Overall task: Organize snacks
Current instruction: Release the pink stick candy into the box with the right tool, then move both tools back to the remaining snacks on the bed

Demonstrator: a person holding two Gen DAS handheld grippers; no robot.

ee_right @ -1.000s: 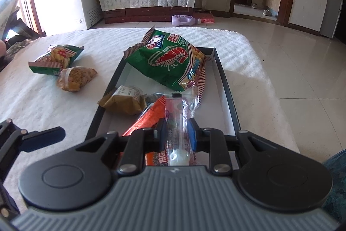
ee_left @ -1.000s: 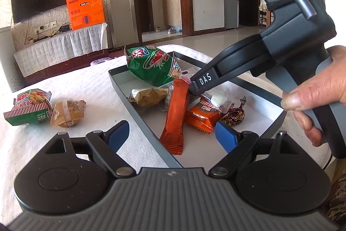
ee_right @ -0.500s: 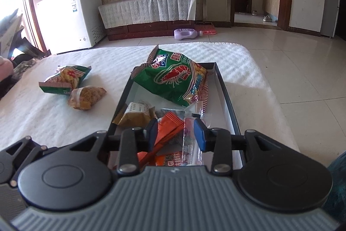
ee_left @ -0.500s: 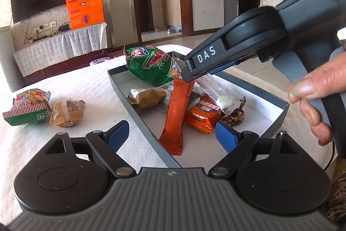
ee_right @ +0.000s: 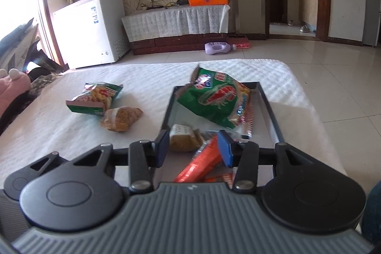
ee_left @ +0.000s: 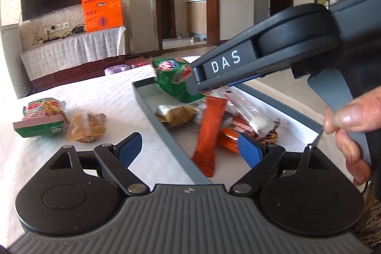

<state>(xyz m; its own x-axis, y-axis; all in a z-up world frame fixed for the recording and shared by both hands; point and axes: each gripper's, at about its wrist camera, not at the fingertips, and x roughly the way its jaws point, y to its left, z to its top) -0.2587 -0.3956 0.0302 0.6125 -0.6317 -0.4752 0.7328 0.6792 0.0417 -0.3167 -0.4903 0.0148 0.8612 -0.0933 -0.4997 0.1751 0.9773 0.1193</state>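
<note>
Left wrist view shows the left gripper (ee_left: 188,146) low over the near end of the grey tray (ee_left: 164,132), its blue fingers (ee_left: 129,146) spread wide with nothing between them, one on each side of the tray's near left wall. Above the tray, the right gripper (ee_left: 197,85) reaches in from the right, level with its tip angled slightly down, and the person's right hand (ee_left: 352,132) is wrapped around its handle. From its own camera the right gripper (ee_right: 194,146) has its jaws parted and holds nothing. Inside the tray, directly beneath and ahead of those fingers, lies a long orange packet (ee_right: 200,164) angled toward the near left corner, with a small tan wrapped snack (ee_right: 183,138) beside it. A large green shrimp-chip bag (ee_right: 216,97) fills the tray's far end. A clear packet with a white piece (ee_left: 257,122) lies over other orange wrappers by the tray's right side. Left of the tray, on the white cloth (ee_right: 59,132), a green snack bag (ee_right: 95,97) touches a small clear-wrapped golden snack (ee_right: 121,118).
</note>
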